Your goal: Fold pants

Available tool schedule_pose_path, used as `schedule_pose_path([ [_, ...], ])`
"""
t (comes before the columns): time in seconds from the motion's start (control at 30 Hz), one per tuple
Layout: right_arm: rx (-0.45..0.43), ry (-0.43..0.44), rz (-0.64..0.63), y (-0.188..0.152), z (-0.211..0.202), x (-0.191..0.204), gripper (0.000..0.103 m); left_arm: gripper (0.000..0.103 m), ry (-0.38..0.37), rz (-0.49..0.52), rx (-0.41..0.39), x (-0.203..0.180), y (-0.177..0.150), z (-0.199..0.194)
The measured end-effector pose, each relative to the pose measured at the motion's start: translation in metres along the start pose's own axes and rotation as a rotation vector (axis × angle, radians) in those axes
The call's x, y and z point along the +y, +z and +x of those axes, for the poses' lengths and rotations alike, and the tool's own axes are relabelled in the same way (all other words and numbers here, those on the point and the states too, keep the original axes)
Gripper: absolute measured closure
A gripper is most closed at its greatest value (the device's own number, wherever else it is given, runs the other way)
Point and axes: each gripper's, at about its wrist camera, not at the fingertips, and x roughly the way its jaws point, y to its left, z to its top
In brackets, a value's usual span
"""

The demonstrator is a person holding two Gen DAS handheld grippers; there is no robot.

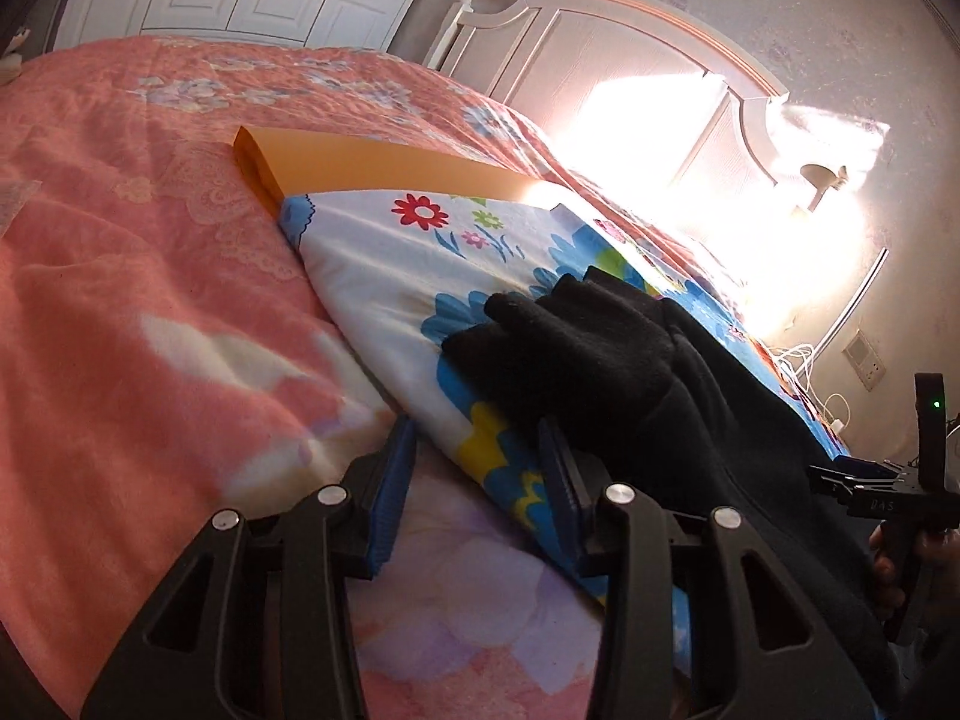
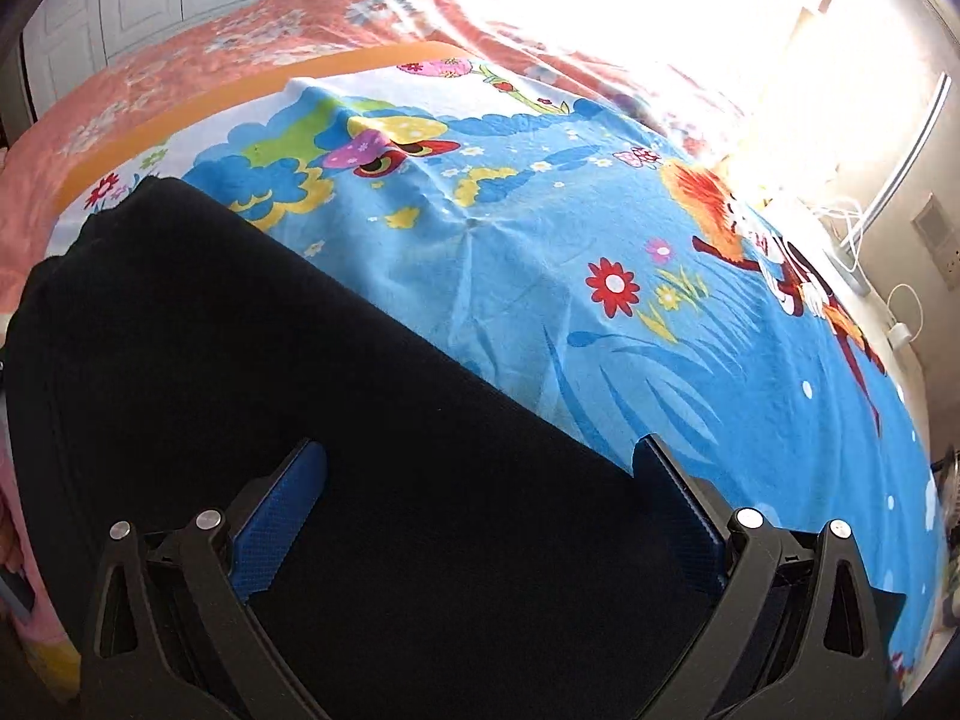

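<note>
Black pants [image 1: 648,384] lie on a blue flowered cloth [image 1: 408,264] spread over an orange board on the bed. In the right wrist view the pants [image 2: 300,396] fill the lower left as a flat dark sheet on the cloth [image 2: 600,252]. My left gripper [image 1: 480,450] is open and empty, at the cloth's near edge beside the bunched end of the pants. My right gripper [image 2: 480,468] is open wide, just above the flat pants, holding nothing. The right gripper also shows at the right edge of the left wrist view [image 1: 864,480].
An orange board [image 1: 360,165] sticks out from under the cloth. A pink flowered bedspread [image 1: 132,300] covers the bed. A white headboard [image 1: 630,60] stands behind, in strong sun glare. White cables and a wall socket [image 2: 900,324] are at the right.
</note>
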Motion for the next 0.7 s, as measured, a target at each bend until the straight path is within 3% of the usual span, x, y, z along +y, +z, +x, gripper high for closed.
schedule_pose_path([
  [0.13, -0.007, 0.011, 0.026, -0.004, -0.002, -0.003, 0.005, 0.061, 0.014, -0.010, -0.018, 0.000, 0.000, -0.003],
  [0.2, -0.012, 0.005, 0.025, -0.005, -0.004, -0.002, 0.005, 0.063, 0.041, -0.004, -0.080, -0.010, 0.005, -0.019],
  [0.27, -0.016, -0.001, 0.022, -0.003, -0.004, -0.001, 0.005, 0.063, 0.025, 0.073, -0.132, -0.033, 0.015, -0.033],
  [0.37, -0.015, 0.003, 0.024, -0.003, -0.002, -0.001, 0.005, 0.062, -0.037, 0.259, -0.123, -0.076, 0.033, -0.028],
  [0.47, -0.012, 0.012, 0.029, -0.003, -0.001, -0.002, 0.005, 0.062, -0.072, 0.497, -0.039, -0.122, 0.044, 0.003],
  [0.57, -0.009, 0.019, 0.033, -0.004, 0.000, -0.002, 0.005, 0.063, -0.104, 0.722, 0.128, -0.158, 0.048, 0.049],
  [0.63, -0.005, 0.032, 0.042, -0.004, 0.001, -0.004, 0.005, 0.062, -0.125, 0.786, 0.278, -0.168, 0.049, 0.086],
  [0.67, -0.003, 0.035, 0.045, -0.004, 0.001, -0.005, 0.005, 0.068, -0.102, 0.790, 0.319, -0.167, 0.051, 0.105],
  [0.7, -0.003, 0.034, 0.047, -0.004, 0.001, -0.005, 0.005, 0.091, -0.078, 0.792, 0.326, -0.166, 0.057, 0.117],
])
